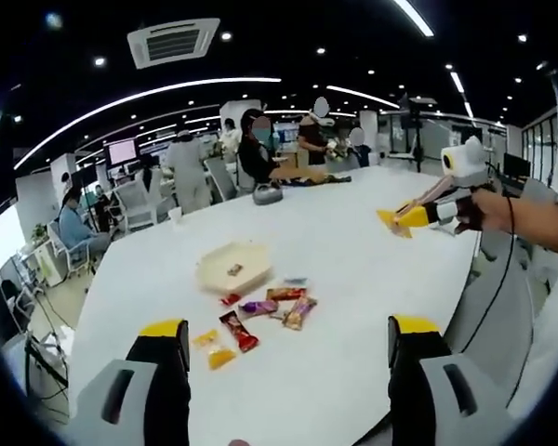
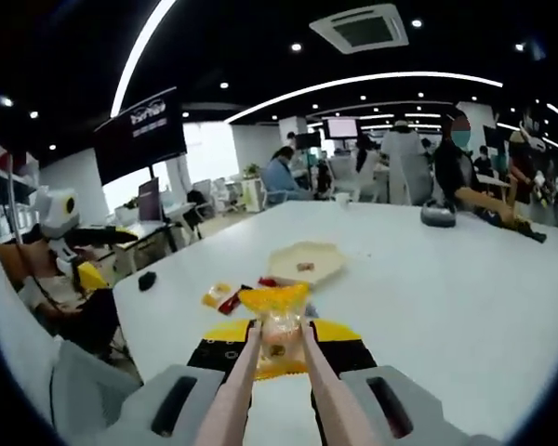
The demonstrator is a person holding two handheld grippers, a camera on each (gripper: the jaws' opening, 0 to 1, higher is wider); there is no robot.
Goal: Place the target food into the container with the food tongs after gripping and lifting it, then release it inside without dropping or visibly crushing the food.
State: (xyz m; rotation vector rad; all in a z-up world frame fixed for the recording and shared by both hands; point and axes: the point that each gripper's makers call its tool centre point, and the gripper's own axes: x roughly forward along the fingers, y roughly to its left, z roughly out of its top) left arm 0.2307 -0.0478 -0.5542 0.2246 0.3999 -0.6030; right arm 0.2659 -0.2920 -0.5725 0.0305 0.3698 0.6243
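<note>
Across the middle of both views runs a big white counter (image 1: 353, 279), with people seated and standing along its far edge and office desks and screens beyond. On the counter sits a pale, shallow hexagonal container (image 1: 232, 268), with one small wrapped item lying in it; in the right gripper view the same container (image 2: 305, 261) lies just beyond the held packet. Near the container, on the side toward the left tool, lies a loose scatter of wrapped snacks (image 1: 260, 316): a red packet, a yellow one, an orange-brown one and a few more, some touching. The left tool (image 1: 288, 348) hangs above the counter's near edge with its yellow-tipped jaws set wide apart and nothing between them. The right tool (image 2: 281, 348) carries a pair of pinkish food tongs (image 2: 251, 390) whose two arms run forward along its jaws, and its jaws are drawn in against those arms; the tong tips pinch a yellow snack packet (image 2: 277, 321), lifted clear of the counter and short of the container. In the left gripper view the right tool (image 1: 411, 216) shows at the right, held in a person's hand (image 1: 488, 206), above the counter and well apart from the container.
</note>
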